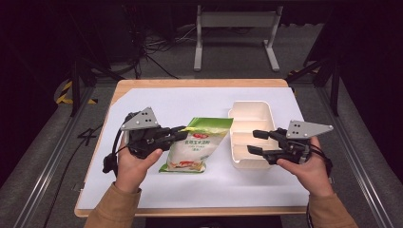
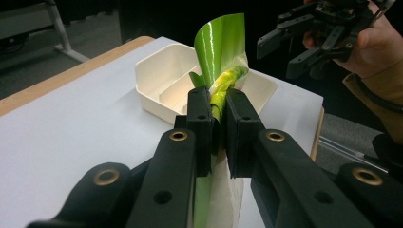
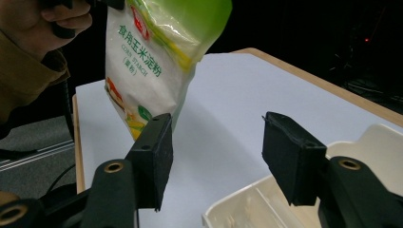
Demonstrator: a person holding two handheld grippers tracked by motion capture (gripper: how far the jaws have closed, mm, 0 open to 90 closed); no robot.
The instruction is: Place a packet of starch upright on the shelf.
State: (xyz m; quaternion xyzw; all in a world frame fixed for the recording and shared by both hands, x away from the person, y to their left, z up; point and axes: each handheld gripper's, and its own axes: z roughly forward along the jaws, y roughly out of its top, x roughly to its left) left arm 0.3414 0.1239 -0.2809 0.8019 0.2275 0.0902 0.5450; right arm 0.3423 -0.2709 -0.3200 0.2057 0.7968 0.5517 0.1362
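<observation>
Left gripper [image 1: 178,134], at about 9 o'clock on the bench [image 1: 157,102]: jaws closed tight on the green top edge of the corn starch bag [image 1: 195,147]. In the left gripper view the film is bunched and pinched between the two pads, the flap curling up above them. The pinch sits near the seal, probably because the stiffer edge gives a firmer hold than the slack, powder-filled body.

Bag at bench centre. In the right gripper view it hangs clear of the white sheet, so I judge it lifted rather than resting.

Divided cream tray [image 1: 249,111] just beside the bag at 3 o'clock, apparently empty; likely the destination.

Right gripper [image 1: 253,142] over the tray's near compartment: jaws wide apart, holding nothing, perhaps waiting to steady the tray or take the bag's lower end.
</observation>
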